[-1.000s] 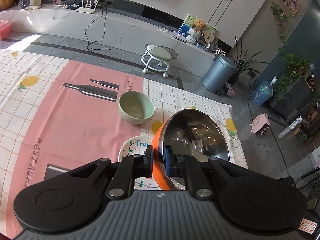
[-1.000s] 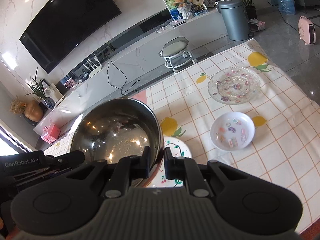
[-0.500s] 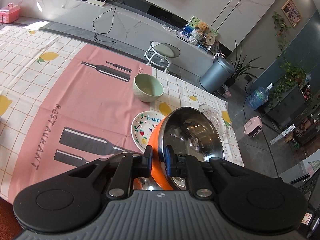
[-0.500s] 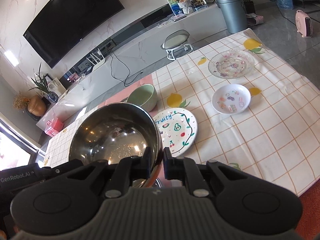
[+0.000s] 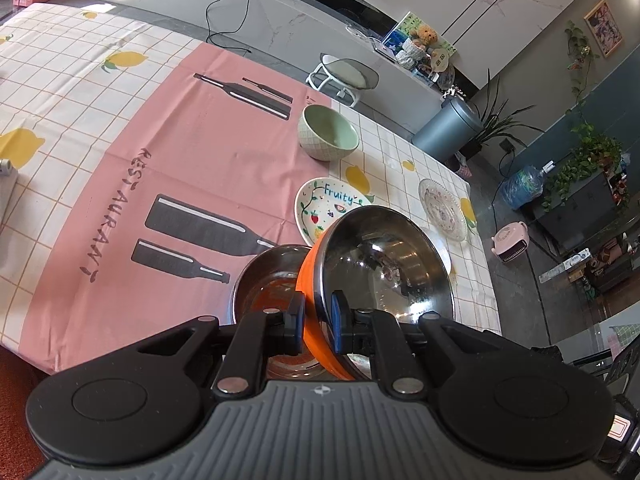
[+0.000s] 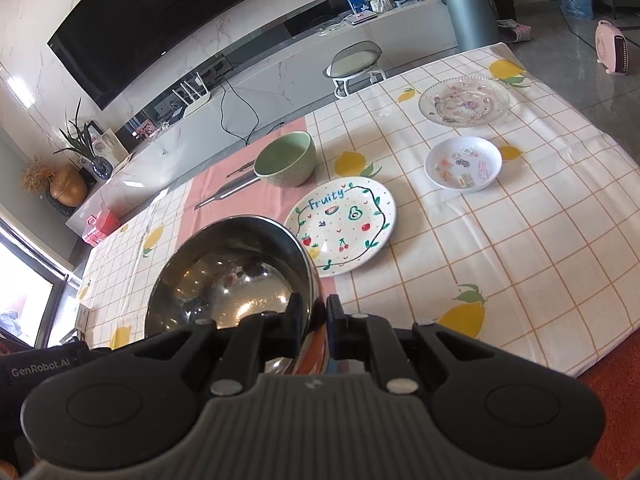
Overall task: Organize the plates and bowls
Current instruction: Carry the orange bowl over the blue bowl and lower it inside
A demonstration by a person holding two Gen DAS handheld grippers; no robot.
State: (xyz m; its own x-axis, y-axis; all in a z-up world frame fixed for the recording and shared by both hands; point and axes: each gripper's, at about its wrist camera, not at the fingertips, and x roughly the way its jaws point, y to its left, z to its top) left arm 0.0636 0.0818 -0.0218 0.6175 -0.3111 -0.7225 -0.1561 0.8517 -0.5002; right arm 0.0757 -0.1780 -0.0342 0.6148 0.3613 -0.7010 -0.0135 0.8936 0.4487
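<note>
Bowls first: we've got two steel ones in hand right now. Our left gripper (image 5: 318,322) is pinched onto the rim of an orange-sided steel bowl (image 5: 384,264), which hangs tilted, its shiny inside facing the camera, right over a second steel bowl (image 5: 272,280) sitting low near the table's front edge. From the other side, our right gripper (image 6: 317,320) is clamped on the rim of that plain steel bowl (image 6: 228,276), one finger inside and one outside, with a bit of orange showing just under the jaws. We can't tell whether the two bowls are touching or just very close. Further out on the tablecloth (image 6: 500,240), the lemon-and-grid one with a pink strip printed with bottles, sits the rest of the stuff. A green bowl (image 6: 286,158) stands upright at the far side where pink meets grid. Just in front of it lies the white "Fruity" plate (image 6: 344,226), flat, close beside the steel bowl's rim. To the right of that there's a small white dish (image 6: 463,163) with little colourful prints, and past it, near the far corner, a clear glass plate (image 6: 464,100). All four are apart from each other.
</note>
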